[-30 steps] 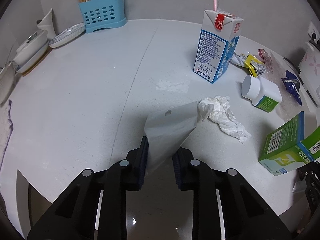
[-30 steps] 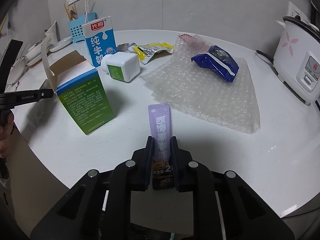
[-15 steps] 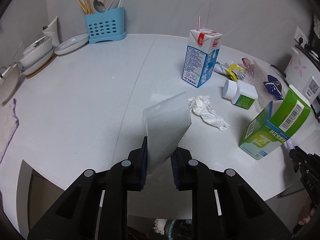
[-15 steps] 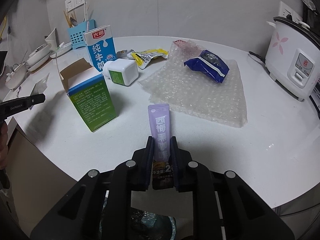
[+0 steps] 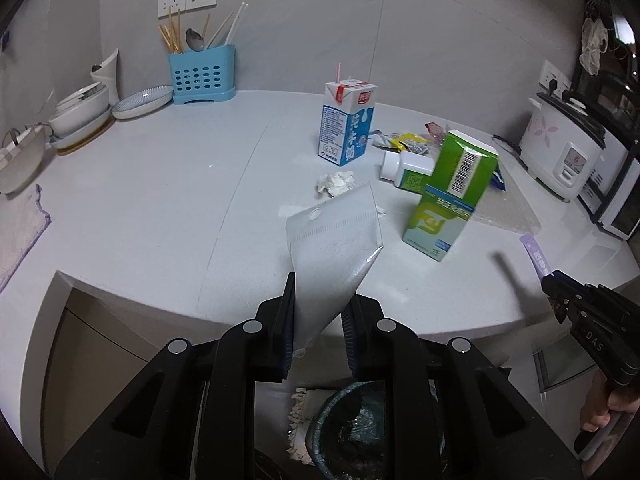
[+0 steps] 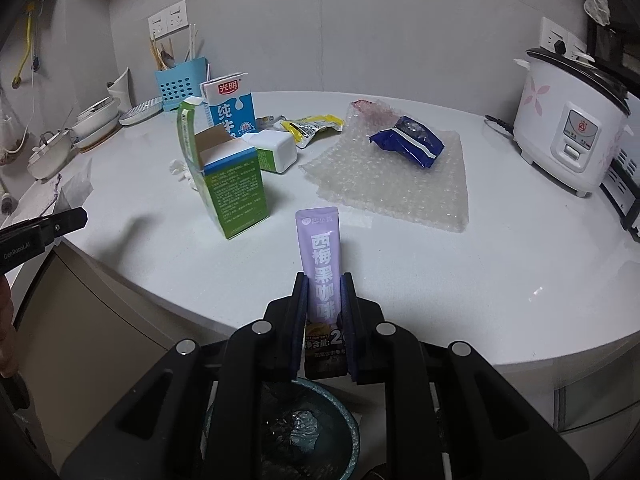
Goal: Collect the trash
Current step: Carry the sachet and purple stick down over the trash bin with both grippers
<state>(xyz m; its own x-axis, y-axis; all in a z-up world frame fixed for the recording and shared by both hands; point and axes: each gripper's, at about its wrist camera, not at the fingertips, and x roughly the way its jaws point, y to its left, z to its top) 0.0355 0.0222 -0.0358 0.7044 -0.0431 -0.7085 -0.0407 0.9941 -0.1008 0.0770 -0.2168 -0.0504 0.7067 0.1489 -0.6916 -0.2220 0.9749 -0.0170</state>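
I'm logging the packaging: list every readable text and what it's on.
"光明" and "纯": milk carton.
"西梅黑咖啡", "净含量", "NET CONTENT": purple coffee sachet held in the right gripper.
"GenRobot.AI": left gripper, seen from the right wrist.
"DAS": right gripper, seen from the left wrist.
Green box, white bottle, yellow wrapper: print too small.

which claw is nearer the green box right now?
Right. The right claw sits close in front of the green box; the left claw is further off to its side, both back past the counter edge.
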